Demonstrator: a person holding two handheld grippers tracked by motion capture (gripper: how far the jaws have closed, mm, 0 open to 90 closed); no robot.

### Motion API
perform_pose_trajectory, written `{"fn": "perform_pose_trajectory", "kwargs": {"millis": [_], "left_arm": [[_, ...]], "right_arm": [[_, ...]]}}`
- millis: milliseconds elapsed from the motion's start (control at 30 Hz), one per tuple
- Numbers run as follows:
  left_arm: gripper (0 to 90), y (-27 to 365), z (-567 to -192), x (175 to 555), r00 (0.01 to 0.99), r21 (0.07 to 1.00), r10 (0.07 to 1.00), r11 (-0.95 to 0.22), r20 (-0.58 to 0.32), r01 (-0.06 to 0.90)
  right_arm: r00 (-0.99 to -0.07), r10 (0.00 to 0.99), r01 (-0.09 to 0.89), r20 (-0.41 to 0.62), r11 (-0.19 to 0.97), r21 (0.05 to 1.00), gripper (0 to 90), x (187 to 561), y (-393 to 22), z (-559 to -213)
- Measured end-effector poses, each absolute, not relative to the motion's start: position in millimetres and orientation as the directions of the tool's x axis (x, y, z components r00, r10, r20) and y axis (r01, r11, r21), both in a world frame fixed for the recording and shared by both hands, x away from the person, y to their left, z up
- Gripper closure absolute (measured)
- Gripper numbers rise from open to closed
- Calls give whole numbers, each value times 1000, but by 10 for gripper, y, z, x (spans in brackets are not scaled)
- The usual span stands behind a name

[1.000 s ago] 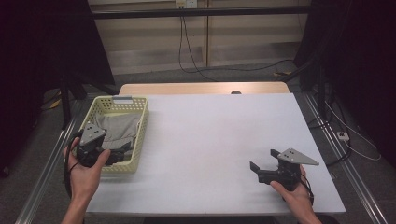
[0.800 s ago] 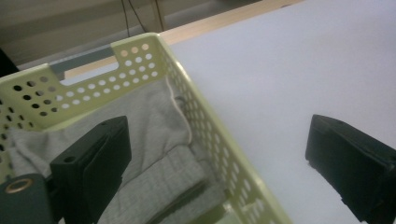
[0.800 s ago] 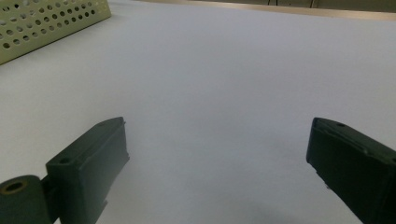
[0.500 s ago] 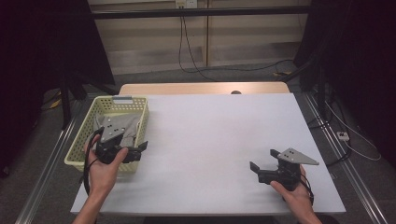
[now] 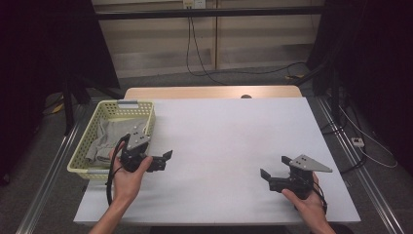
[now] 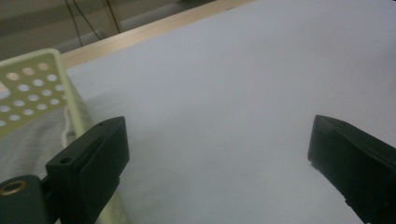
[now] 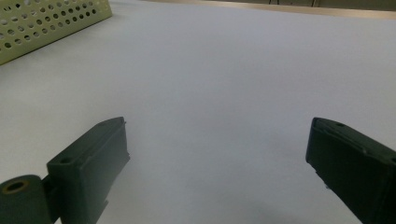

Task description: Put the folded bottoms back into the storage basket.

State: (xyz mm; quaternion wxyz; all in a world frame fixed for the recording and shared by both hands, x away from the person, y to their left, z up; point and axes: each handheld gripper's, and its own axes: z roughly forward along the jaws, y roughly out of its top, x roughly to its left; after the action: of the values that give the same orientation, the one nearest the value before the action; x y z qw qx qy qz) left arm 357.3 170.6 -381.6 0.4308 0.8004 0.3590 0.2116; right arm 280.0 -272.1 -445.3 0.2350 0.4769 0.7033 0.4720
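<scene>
A pale yellow-green perforated basket (image 5: 109,103) stands at the table's left side with a grey cloth (image 5: 107,139) lying inside it. My left gripper (image 5: 164,161) hovers just right of the basket's near right corner, pointing right, open and empty. In the left gripper view the open gripper (image 6: 217,135) frames bare white table, with the basket wall (image 6: 28,88) and the grey cloth (image 6: 28,140) at the left. My right gripper (image 5: 273,166) rests near the front right of the table, pointing left, open with nothing in it (image 7: 217,135); the basket (image 7: 46,21) lies far off.
The white table (image 5: 229,136) stretches between the two grippers. A wooden strip (image 5: 209,92) runs along its far edge. Metal rails (image 5: 53,165) flank both sides. Cables (image 5: 204,53) lie on the floor behind.
My left gripper has moved right, from over the basket to the table surface beside the basket's right wall. The right gripper has stayed put.
</scene>
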Motion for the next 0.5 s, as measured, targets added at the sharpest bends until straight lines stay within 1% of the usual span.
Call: {"fn": "perform_pose_trajectory", "kwargs": {"millis": [100, 233, 433, 500], "left_arm": [[54, 1650, -3900, 3554, 667, 825, 744, -395, 30, 403], [53, 1600, -4000, 3513, 679, 829, 734, -387, 13, 403], [56, 1548, -4151, 3469, 691, 823, 723, -403, 18, 400], [54, 1536, -4207, 3444, 701, 828, 713, -392, -3, 402]], "right_arm": [[-434, 893, 450, 120, 100, 887, 53, 2802, -2719, -4455], [-432, 894, 453, 121, 99, 886, 53, 2806, -2717, -4457], [-430, 894, 455, 123, 97, 885, 53, 2815, -2720, -4460], [-431, 894, 455, 124, 97, 885, 53, 2814, -2719, -4460]]}}
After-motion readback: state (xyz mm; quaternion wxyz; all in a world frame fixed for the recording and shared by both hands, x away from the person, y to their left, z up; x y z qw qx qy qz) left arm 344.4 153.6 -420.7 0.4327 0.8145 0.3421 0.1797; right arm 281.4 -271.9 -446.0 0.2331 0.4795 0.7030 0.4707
